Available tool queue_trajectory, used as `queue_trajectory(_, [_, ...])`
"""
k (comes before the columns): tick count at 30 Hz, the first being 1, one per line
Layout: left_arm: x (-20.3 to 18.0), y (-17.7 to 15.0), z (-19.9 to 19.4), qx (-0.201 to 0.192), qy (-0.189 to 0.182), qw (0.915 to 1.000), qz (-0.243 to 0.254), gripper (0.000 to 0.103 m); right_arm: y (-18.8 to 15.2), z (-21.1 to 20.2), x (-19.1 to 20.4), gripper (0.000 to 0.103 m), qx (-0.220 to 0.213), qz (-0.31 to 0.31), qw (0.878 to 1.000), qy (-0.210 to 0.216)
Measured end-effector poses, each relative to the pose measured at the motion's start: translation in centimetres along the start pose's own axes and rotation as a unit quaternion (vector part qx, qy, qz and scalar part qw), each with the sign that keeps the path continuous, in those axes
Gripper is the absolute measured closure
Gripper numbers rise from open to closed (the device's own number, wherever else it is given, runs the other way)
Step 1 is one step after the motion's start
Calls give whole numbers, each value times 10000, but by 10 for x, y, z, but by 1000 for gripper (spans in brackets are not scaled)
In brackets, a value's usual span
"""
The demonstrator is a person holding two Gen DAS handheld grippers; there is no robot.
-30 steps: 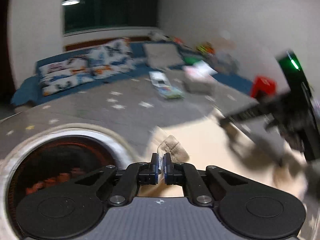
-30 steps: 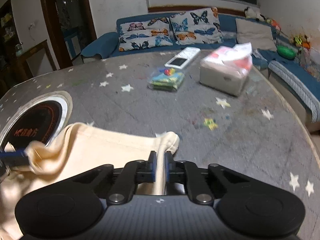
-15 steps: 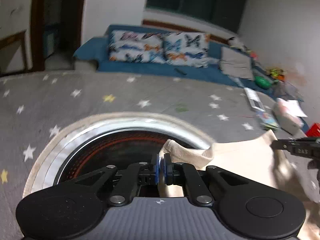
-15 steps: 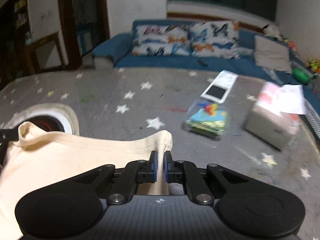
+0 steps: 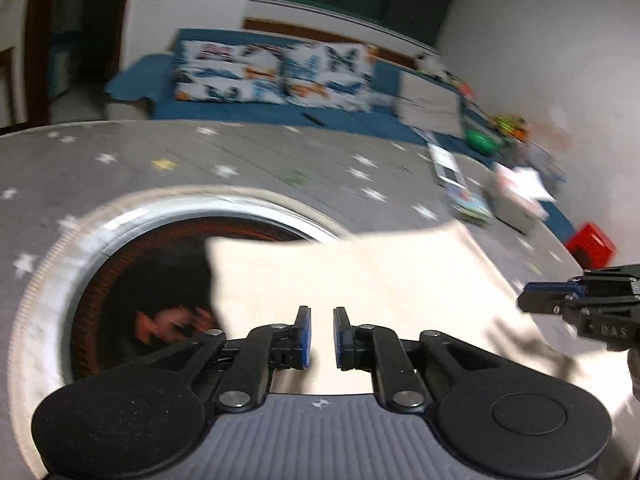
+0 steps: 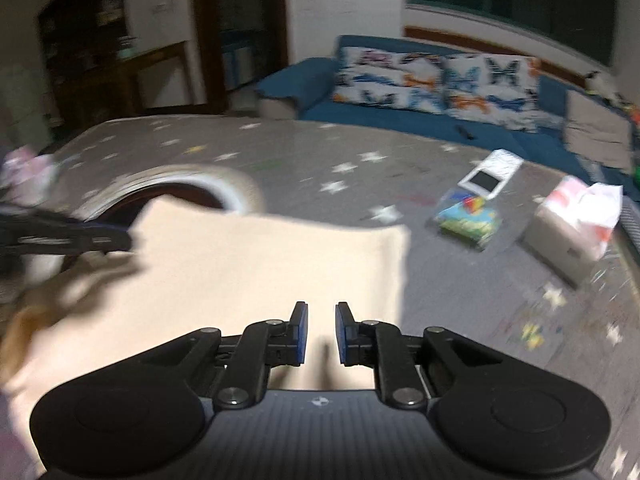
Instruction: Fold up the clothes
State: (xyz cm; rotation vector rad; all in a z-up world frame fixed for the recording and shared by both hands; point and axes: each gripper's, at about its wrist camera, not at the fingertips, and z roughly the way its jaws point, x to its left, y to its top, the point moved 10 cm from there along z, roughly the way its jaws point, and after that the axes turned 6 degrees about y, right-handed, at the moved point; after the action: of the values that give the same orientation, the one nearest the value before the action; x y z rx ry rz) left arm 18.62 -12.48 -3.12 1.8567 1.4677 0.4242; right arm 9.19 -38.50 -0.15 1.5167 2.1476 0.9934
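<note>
Cream cloth [image 5: 360, 280] lies flat on the starred table [image 5: 240, 160], partly over a round inset, released so the fold rests; both grippers' [image 5: 319, 338] [image 6: 319, 333] jaws have just been opening, nothing between them.

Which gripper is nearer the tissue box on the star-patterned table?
Right. The right gripper sits over the cream cloth with the tissue box just beyond the cloth's edge; the left gripper is at the cloth's opposite side, by the round cooktop.
</note>
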Motion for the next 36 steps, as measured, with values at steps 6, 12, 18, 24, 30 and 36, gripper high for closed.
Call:
queue_trajectory(6, [-31,-23,3,234,-195,9985,451,90,-35,-48,69,78,193,-675,9942,815])
queue_trajectory(12, [-38,-34,12,420,-175,9973,571,90,-68,-55,117,69,478,-1488,9819,1072])
queue_trajectory(18, [-38,-35,12,431,-133,9972,596,90,-74,-26,126,77,429,-1838,9785,838])
queue_trajectory(24, [-38,-34,15,403,-101,9974,582,90,-84,-36,130,101,383,-1802,9775,1028])
queue_trajectory(30, [-39,-33,16,366,-68,9974,613,90,-104,-76,137,101,545,-1962,9727,1114])
queue_trajectory(36, [-40,-33,16,267,13,9969,743,89,-132,-82,141,101,815,-1839,9727,1157])
